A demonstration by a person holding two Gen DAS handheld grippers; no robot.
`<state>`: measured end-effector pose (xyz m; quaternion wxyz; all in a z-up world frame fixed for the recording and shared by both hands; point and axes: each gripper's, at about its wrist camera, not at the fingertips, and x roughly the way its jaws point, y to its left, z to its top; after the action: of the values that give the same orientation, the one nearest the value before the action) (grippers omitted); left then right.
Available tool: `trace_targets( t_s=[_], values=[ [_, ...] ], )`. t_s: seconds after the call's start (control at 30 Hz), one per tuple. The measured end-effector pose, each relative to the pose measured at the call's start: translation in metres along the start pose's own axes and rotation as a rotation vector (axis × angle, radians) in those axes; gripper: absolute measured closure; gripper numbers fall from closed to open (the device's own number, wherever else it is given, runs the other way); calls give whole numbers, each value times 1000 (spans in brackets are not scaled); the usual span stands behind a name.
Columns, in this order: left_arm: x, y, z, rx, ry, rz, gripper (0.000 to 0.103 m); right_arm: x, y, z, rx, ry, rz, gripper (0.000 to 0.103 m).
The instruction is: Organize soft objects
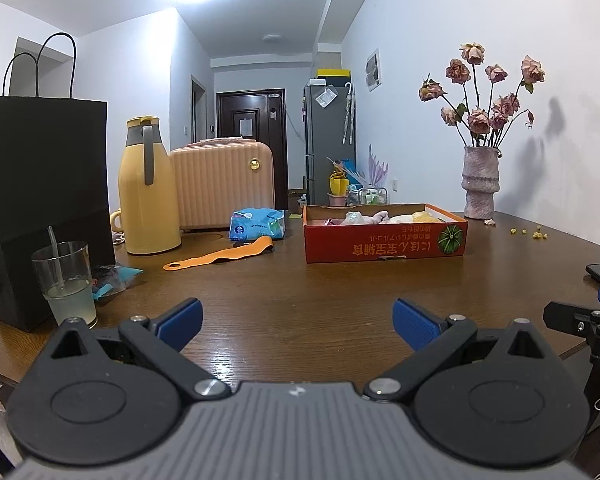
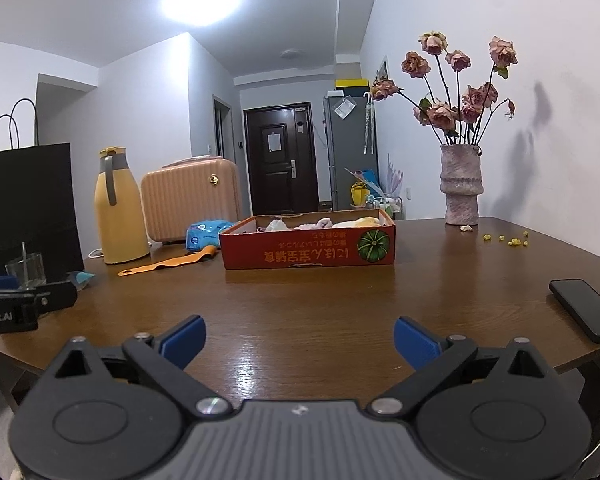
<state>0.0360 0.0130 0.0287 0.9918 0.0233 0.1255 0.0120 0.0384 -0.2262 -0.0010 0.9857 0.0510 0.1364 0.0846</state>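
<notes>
Two tongs, both released, nothing between their blue pads. The left tongs (image 1: pixel 298 322) and right tongs (image 2: pixel 300 340) hover low over the near edge of the tabletop (image 1: pixel 340 300), side by side, each angled slightly down toward the middle.

Item 1: red cardboard box (image 1: pixel 384 240), shallow, open-topped, printed with a green pumpkin and pale lettering that reads upside down from here. It sits ahead of both tongs, well apart from them, right of centre for the left pair and nearly straight ahead for the right pair. It probably serves as the collecting tray, hence its central, reachable spot.

Item 2: soft objects (image 1: pixel 374 217), inside the box. Pale, rumpled bundles in white, pink and yellow, only their tops showing above the rim; individual pieces cannot be told apart. None lies loose on the bare wood between tongs and box.

Item 3: orange strap (image 1: pixel 220 256), flat and limp, ahead and to the left of the left tongs, beside a blue tissue packet (image 1: pixel 256 226).

Item 4: bystanders at far left: black paper bag (image 1: pixel 48 200), glass with straw (image 1: pixel 66 284), yellow jug (image 1: pixel 148 188), pink case (image 1: pixel 222 184). At far right: vase of dried roses (image 1: pixel 480 182) and a dark phone (image 2: pixel 584 308).

Judgement: with everything soft seemingly boxed, sorting looks near complete.
</notes>
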Motion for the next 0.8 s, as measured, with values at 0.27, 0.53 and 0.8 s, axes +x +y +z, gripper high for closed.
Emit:
trace_targets(
  t_s=[0.27,0.53,0.8],
  values=[
    [0,0,0,-1,0,2,0,1,-1,0,1,1,2,2],
    [0,0,0,0,0,1,0,2,-2,0,4,-1,5,1],
    [0,0,0,1,3,1,0,1,-1,-1,3,-2,7,1]
  ],
)
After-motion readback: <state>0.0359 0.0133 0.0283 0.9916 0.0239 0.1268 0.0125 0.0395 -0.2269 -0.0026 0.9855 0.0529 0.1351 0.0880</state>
